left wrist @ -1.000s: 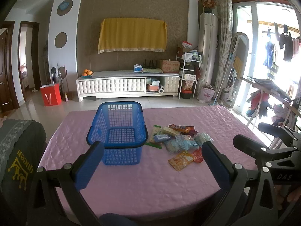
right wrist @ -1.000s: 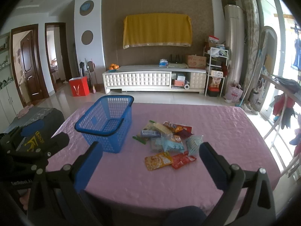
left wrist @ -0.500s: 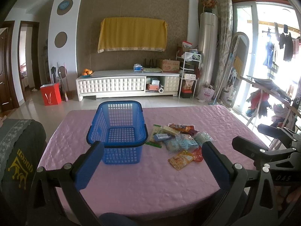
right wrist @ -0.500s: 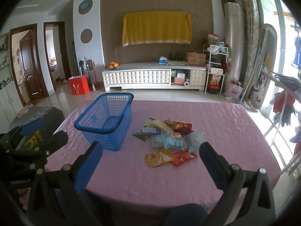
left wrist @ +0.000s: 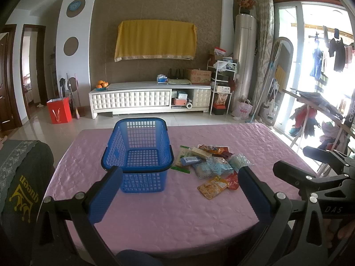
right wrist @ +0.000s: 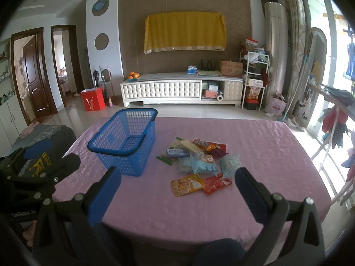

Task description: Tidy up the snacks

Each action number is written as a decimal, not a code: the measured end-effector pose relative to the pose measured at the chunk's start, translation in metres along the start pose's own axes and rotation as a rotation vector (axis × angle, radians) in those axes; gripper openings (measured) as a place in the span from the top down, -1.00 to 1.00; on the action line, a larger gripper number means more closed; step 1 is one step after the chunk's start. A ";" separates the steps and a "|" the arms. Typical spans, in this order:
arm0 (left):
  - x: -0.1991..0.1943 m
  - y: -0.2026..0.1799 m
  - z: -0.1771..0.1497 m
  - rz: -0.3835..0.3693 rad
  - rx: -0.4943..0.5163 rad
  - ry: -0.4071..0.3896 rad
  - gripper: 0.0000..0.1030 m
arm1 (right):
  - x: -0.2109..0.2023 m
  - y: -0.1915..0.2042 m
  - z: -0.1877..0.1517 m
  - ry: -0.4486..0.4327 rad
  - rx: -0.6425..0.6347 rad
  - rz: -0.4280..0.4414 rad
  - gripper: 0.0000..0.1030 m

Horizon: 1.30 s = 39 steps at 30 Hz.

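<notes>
Both grippers, left gripper [left wrist: 177, 190] and right gripper [right wrist: 177, 188], are spread wide and empty; I'd grab the orange packet [right wrist: 187, 185] at frame centre first, then drop it into the blue basket [right wrist: 124, 141].

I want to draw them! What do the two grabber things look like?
Both look alike. The left gripper and right gripper are black frames with silver screws and two flat blue fingers. White letters "DAS" mark the right one's side; "GenRobot.AI" marks the left one's.

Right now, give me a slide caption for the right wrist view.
Open right tool above pink table, facing snack packets beside empty blue basket.
</notes>
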<state>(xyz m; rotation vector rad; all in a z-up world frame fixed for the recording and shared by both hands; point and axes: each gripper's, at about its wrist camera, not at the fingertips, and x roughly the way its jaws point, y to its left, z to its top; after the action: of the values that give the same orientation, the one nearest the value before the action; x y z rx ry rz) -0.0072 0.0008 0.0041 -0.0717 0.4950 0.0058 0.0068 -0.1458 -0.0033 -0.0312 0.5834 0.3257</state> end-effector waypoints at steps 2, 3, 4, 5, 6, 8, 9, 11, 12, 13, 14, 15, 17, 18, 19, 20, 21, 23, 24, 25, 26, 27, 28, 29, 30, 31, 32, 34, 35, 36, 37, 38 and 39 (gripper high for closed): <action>0.000 0.000 0.000 0.003 0.000 0.001 -0.99 | 0.002 0.000 -0.001 0.001 0.002 0.003 -1.00; -0.001 0.000 0.000 0.004 0.002 0.000 -0.99 | 0.002 0.001 -0.002 0.002 0.003 0.004 -1.00; -0.002 0.000 0.000 0.003 0.003 0.000 -0.99 | 0.002 0.001 -0.003 0.003 0.003 0.005 -1.00; -0.002 -0.001 0.000 0.003 0.003 0.000 -0.99 | 0.002 0.001 -0.002 0.003 0.002 0.004 -1.00; -0.002 -0.001 0.000 0.003 0.002 0.000 -0.99 | 0.002 0.001 -0.002 0.003 0.003 0.004 -1.00; -0.001 -0.002 0.000 0.001 0.001 0.003 -0.99 | 0.002 0.001 -0.002 0.003 0.003 0.004 -1.00; -0.002 -0.002 -0.001 -0.001 0.001 0.003 -0.99 | 0.002 0.001 -0.002 0.003 0.004 0.004 -1.00; -0.002 -0.002 -0.001 -0.002 0.001 0.005 -0.99 | 0.002 0.001 -0.002 0.003 0.004 0.005 -1.00; -0.002 -0.002 -0.001 -0.001 0.002 0.005 -0.99 | 0.002 0.001 -0.003 0.004 0.004 0.005 -1.00; -0.002 -0.002 -0.001 -0.001 0.002 0.006 -0.99 | 0.002 0.002 -0.003 0.003 0.004 0.006 -1.00; -0.001 -0.002 -0.001 -0.005 -0.001 0.005 -0.99 | 0.002 0.001 -0.002 0.004 0.003 0.004 -1.00; -0.002 -0.002 -0.001 -0.009 -0.003 0.006 -0.99 | 0.003 0.001 -0.001 0.007 0.003 0.002 -1.00; 0.000 -0.002 -0.002 -0.010 -0.001 0.007 -0.99 | 0.002 0.002 -0.003 0.011 -0.001 0.002 -1.00; 0.000 -0.002 -0.003 -0.009 0.000 0.008 -0.99 | 0.002 0.003 -0.004 0.013 -0.001 0.002 -1.00; 0.000 -0.002 -0.002 -0.009 -0.001 0.009 -0.99 | 0.002 0.002 -0.003 0.010 0.001 0.003 -1.00; 0.001 -0.001 -0.002 -0.011 -0.002 0.010 -0.99 | 0.002 0.002 -0.003 0.010 0.001 0.003 -1.00; 0.001 -0.001 -0.002 -0.012 -0.003 0.011 -0.99 | 0.002 0.001 -0.003 0.011 0.002 0.003 -1.00; 0.001 -0.001 -0.002 -0.012 -0.003 0.012 -0.99 | 0.002 0.002 -0.003 0.011 0.001 0.004 -1.00; 0.001 -0.001 -0.002 -0.013 -0.003 0.012 -0.99 | 0.002 0.001 -0.002 0.011 0.002 0.004 -1.00; 0.001 -0.001 -0.002 -0.012 -0.003 0.012 -0.99 | 0.002 0.002 -0.004 0.013 0.003 0.005 -1.00; 0.001 -0.001 -0.002 -0.012 -0.003 0.012 -0.99 | 0.003 0.001 -0.003 0.011 0.003 0.005 -1.00; 0.001 -0.001 -0.002 -0.012 -0.002 0.013 -0.99 | 0.002 0.002 -0.004 0.012 0.004 0.007 -1.00; 0.001 -0.001 -0.003 -0.013 -0.002 0.013 -0.99 | 0.003 0.003 -0.005 0.014 0.005 0.009 -1.00; 0.002 -0.001 -0.003 -0.013 -0.001 0.013 -0.99 | 0.003 0.002 -0.004 0.016 0.007 0.010 -1.00; 0.001 -0.001 -0.003 -0.013 0.000 0.013 -0.99 | 0.003 0.003 -0.005 0.017 0.008 0.011 -1.00; 0.001 -0.001 -0.003 -0.012 0.003 0.012 -0.99 | 0.003 0.002 -0.004 0.017 0.006 0.010 -1.00; 0.002 -0.001 -0.004 -0.012 0.003 0.012 -0.99 | 0.004 0.001 -0.004 0.021 0.008 0.013 -1.00; 0.004 -0.001 -0.003 -0.013 0.010 0.016 -0.99 | 0.006 0.001 -0.005 0.025 0.013 0.014 -1.00; 0.006 -0.001 -0.002 -0.015 0.013 0.020 -0.99 | 0.008 0.000 -0.004 0.024 0.015 0.013 -1.00; 0.009 -0.001 -0.002 -0.019 0.015 0.025 -0.99 | 0.011 -0.003 -0.002 0.023 0.019 0.007 -1.00; 0.011 -0.001 -0.001 -0.023 0.016 0.030 -0.99 | 0.012 -0.005 -0.001 0.017 0.022 -0.002 -1.00; 0.015 -0.002 0.002 -0.028 0.015 0.037 -0.99 | 0.013 -0.006 0.000 0.012 0.020 -0.017 -1.00; 0.018 -0.002 0.004 -0.035 0.016 0.040 -0.99 | 0.014 -0.006 0.000 0.006 0.012 -0.031 -1.00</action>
<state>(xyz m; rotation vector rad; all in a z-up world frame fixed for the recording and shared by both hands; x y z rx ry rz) 0.0110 -0.0015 -0.0010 -0.0653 0.5336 -0.0343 0.0197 -0.1476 -0.0111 -0.0292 0.5900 0.2924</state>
